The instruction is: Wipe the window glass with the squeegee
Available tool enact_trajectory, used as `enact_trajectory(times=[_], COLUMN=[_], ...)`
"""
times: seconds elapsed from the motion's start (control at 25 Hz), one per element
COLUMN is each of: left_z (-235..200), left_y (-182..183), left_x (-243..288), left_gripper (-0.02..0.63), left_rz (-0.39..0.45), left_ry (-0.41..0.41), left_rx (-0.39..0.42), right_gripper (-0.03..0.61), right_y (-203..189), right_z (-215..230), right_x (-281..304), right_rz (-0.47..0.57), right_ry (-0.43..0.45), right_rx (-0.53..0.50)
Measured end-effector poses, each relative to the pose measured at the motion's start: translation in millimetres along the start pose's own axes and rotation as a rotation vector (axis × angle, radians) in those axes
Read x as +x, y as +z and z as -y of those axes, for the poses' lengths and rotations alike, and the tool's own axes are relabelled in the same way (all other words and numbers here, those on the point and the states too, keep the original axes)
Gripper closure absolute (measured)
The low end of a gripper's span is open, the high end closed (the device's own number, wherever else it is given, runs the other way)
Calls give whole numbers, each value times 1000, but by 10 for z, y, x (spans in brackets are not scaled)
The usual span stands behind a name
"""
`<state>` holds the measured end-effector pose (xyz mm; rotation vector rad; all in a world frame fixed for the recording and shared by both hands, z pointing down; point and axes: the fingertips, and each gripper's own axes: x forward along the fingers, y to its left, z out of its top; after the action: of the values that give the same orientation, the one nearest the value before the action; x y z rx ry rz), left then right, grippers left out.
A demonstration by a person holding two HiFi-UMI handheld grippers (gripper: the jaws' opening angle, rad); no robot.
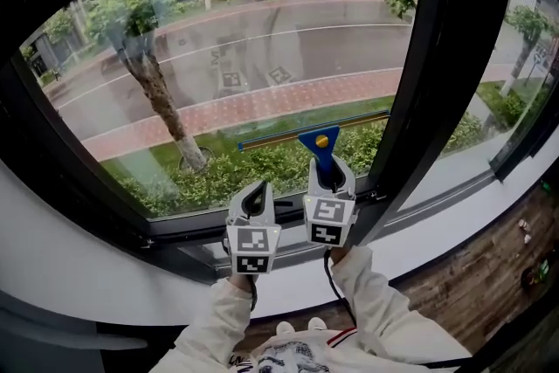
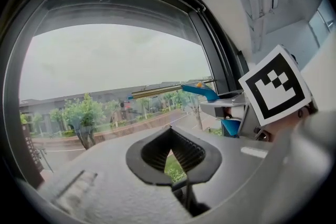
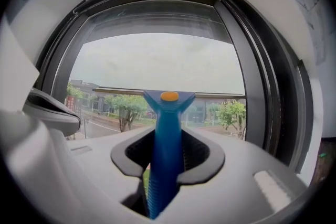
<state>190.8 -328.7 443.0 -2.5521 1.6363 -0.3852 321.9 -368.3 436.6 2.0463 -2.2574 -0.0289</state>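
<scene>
Tongs, two: right tongs [image 1: 330, 181] clench one squeegee [image 1: 318, 141] at window glass [image 1: 262, 57], left tongs [image 1: 255, 200] closed empty.

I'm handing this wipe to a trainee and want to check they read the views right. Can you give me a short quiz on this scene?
1. True or false: the left gripper holds the squeegee.
2. Where on the window glass is the squeegee's blade? A: along the top edge. B: in the lower part, lying crosswise. C: upright along the left frame.
3. Fill in: the right gripper is shut on the squeegee's ___ handle.

Key: 1 false (its jaws are together with nothing between them); 2 B; 3 blue.
</scene>
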Motion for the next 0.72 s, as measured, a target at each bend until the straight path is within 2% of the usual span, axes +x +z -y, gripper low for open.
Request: enact_trajectory(times=[0.2, 0.32, 0.56, 0.72], left_z=[154, 268, 398, 408], left_y=[-485, -709, -908, -976], left_x=[20, -14, -118, -166], left_gripper=[615, 615, 615, 615], left_rz=[-83, -117, -158, -173], left_ry=[-37, -62, -93, -97], left_rx=[-7, -13, -10, -7], right_gripper=[451, 451, 451, 453], right_y=[-398, -704, -1202, -1420], right_z=[-38, -59, -107, -97], right_x=[-13, -29, -59, -53], right_rz=[-63, -134, -244, -289], right_ry=[-3, -8, -10, -25], right_rx=[-14, 20, 68, 40])
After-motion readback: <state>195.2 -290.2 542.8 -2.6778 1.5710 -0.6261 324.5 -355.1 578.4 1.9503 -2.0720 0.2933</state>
